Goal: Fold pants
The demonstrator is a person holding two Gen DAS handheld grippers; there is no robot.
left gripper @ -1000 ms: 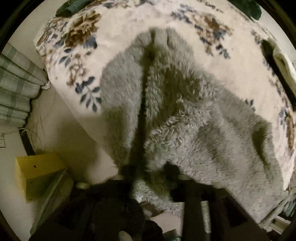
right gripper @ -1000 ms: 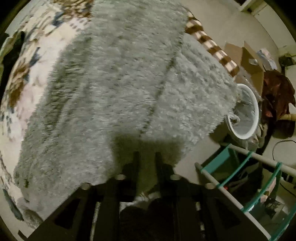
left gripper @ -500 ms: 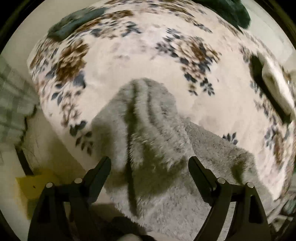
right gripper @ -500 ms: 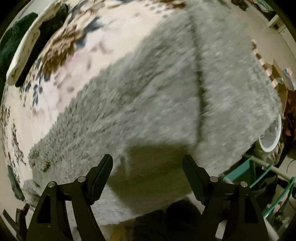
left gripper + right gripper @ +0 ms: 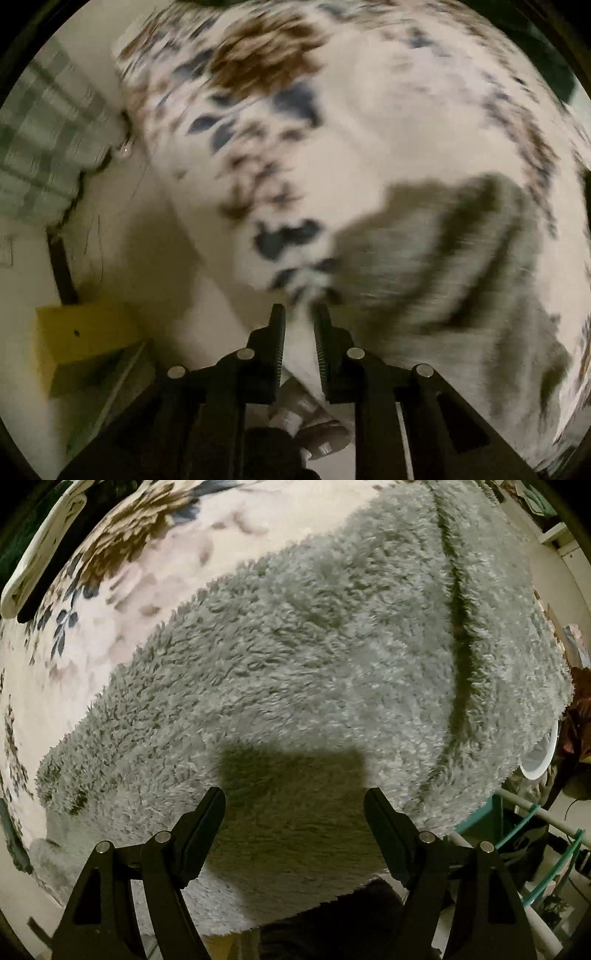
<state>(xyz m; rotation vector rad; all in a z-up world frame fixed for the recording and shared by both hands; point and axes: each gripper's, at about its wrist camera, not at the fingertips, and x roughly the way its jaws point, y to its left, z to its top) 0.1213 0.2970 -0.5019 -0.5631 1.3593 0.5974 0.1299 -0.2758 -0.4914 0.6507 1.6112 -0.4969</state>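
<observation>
Your grey fleece pants (image 5: 332, 672) lie spread on the floral bed cover (image 5: 122, 572), and they are the landmark for everything below. In the right wrist view they fill most of the frame, with a dark seam line (image 5: 460, 627) running down their right part and their near edge hanging over the side of the bed.

Your right tongs (image 5: 294, 801) are released, fingers wide apart, hovering just above the near part of the pants with nothing between them. A blocky shadow falls on the fleece just ahead of the fingertips. Beyond the right edge of the pants stand a white round bin (image 5: 539, 760) and a teal-framed rack (image 5: 517, 834).

The left wrist view is motion-blurred. There the pants (image 5: 454, 280) sit right of your left tongs (image 5: 299, 314), bunched into soft ridges on the bed cover (image 5: 369, 129). The left tongs are nearly clenched, with only a narrow gap between the ribbed fingers; the tips sit at the near corner of the bedding, just left of the pants' edge. Whether any cloth is pinched between them cannot be told through the blur.

Well left of the pants, past the bed's edge, you have a yellow box (image 5: 81, 339) on the floor and a green checked curtain (image 5: 44, 147) above it.
</observation>
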